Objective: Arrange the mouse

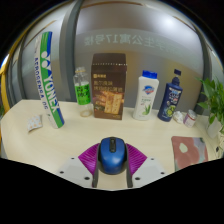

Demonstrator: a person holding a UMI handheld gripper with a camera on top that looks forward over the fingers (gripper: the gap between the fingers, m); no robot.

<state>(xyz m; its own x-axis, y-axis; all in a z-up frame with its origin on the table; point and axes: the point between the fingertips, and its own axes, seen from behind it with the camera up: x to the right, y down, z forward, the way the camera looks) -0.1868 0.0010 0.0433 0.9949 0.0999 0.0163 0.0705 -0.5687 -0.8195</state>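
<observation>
worktop: pale beige flat worktop (60, 140), carries everything
back row: tall green-white cylindrical tube (48, 80), clear plastic bottle (82, 92), brown cardboard box (108, 86), white bottle with blue label (147, 96), dark blue bottle with white cap (172, 96), all upright beyond the fingers
mouse: blue rounded computer mouse (112, 152), on worktop between the pink finger pads
fingers: gripper (112, 158) clenched on mouse, pads (91, 155) touching both flanks
</observation>
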